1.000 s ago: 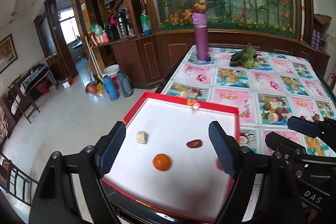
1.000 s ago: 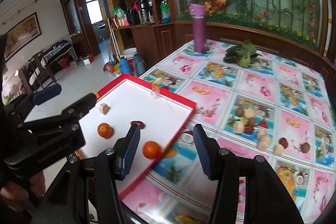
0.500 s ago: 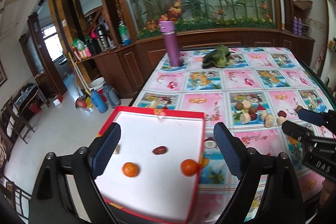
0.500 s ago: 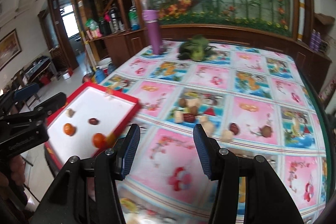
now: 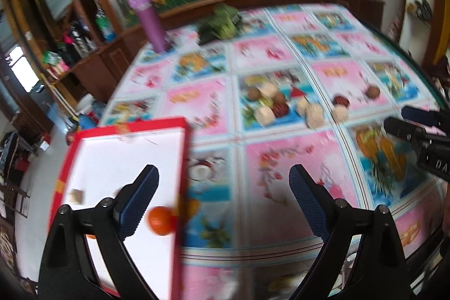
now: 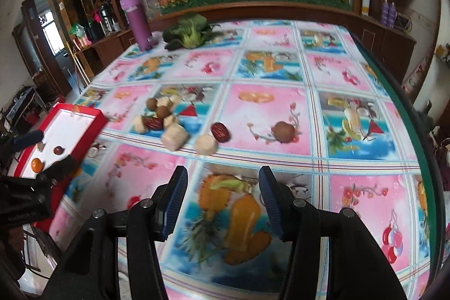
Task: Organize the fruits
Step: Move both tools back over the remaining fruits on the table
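Left wrist view: left gripper [image 5: 222,184] wide open, empty; one small orange fruit [image 5: 161,220] in the red-rimmed white tray [image 5: 180,187].
Right wrist view: right gripper [image 6: 222,197] open, empty; two dark red dates [image 6: 220,132], tall purple bottle [image 6: 138,23] behind.

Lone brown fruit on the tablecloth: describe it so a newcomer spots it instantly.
On the fruit-print tablecloth, find the scattered pile of pale chunks and red dates near the red-rimmed white tray. Right of that pile, past the outlying red date, sits a round brown fruit, alone on a pink square, touching nothing.
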`<move>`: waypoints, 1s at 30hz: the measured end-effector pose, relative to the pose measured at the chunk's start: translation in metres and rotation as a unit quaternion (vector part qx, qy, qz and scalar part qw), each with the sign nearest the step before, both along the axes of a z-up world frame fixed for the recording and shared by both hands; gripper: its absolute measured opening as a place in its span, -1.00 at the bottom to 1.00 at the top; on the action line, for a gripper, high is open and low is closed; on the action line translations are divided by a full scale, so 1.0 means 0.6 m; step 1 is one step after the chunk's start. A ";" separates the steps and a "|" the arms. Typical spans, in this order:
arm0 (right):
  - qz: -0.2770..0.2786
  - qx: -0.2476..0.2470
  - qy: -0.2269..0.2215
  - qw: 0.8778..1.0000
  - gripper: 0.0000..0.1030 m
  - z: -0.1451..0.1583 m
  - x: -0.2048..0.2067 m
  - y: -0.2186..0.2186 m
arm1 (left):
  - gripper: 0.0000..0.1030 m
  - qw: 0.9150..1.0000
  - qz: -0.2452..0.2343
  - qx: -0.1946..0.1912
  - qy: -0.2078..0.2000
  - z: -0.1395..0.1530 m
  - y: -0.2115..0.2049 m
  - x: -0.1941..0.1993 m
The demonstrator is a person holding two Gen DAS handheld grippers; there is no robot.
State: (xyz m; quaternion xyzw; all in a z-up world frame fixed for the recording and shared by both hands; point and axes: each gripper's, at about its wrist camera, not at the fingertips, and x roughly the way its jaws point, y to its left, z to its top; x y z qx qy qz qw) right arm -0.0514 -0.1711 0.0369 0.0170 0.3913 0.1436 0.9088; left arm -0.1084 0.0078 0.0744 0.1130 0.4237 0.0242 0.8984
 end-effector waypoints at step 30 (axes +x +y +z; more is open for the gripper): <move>-0.053 -0.009 0.015 0.998 0.02 -0.045 0.104 -0.066 | 0.82 0.985 -0.099 -0.095 0.105 -0.057 -0.072 0.133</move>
